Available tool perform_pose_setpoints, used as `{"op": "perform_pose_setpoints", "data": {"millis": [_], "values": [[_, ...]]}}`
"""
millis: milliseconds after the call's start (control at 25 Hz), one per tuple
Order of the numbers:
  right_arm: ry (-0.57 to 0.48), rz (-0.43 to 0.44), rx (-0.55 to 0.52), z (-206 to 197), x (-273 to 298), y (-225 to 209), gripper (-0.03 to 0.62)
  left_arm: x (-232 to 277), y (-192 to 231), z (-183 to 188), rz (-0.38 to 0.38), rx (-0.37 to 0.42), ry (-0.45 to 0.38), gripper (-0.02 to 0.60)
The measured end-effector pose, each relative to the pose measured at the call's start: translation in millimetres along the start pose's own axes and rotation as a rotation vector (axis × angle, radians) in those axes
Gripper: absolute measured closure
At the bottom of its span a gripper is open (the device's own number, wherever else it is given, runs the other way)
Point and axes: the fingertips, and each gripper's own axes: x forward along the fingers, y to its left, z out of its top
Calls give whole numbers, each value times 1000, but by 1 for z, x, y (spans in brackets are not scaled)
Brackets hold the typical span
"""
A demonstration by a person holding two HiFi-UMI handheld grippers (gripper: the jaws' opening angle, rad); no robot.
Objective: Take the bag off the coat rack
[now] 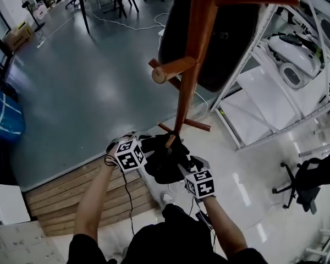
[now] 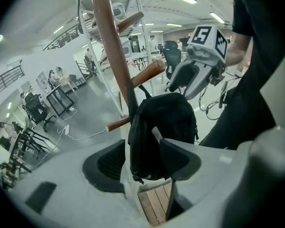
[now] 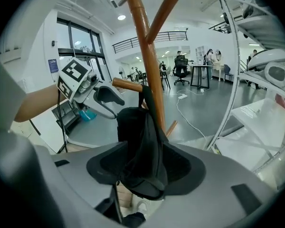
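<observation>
A small black bag (image 1: 164, 159) hangs by its strap low on the brown wooden coat rack (image 1: 195, 54). My left gripper (image 1: 147, 154) is at the bag's left side and my right gripper (image 1: 181, 169) at its right side. In the left gripper view the bag (image 2: 161, 127) hangs between wide-open jaws, with the right gripper (image 2: 183, 82) beyond it. From the right gripper view the bag (image 3: 142, 146) also sits between spread jaws, its strap over a peg (image 3: 128, 85). The left gripper (image 3: 107, 96) shows behind it. Neither pair of pads presses the bag.
A large dark thing (image 1: 231, 32) hangs high on the rack. White metal shelving (image 1: 275, 81) with white parts stands close on the right. A wooden platform (image 1: 82, 197) lies at lower left. An office chair (image 1: 311, 177) is at right, and a cable (image 1: 126, 22) crosses the grey floor.
</observation>
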Motion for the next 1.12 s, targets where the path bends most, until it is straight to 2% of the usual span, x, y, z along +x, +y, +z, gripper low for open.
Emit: {"op": "perform_pose_setpoints", "data": {"millis": [280,400,480,560,720,1120], "values": [[65,16,-1,-14,20,-9,393,41,9,-15,-82,18,109,344],[78,21,-2,-18,26,-11,393,54,5,-20,-103,16,130,361],[82,26,4,-20,30,-11,393,59,6,-21,-79,9,115,382],[84,23,15,-22,33,-11,393,60,11,-21,-43,-1,95,451],[68,13,22,-23,35,-13,398,59,12,-22,-27,-21,84,463],[52,-21,19,-22,32,-21,498,58,10,-21,-11,-41,68,487]]}}
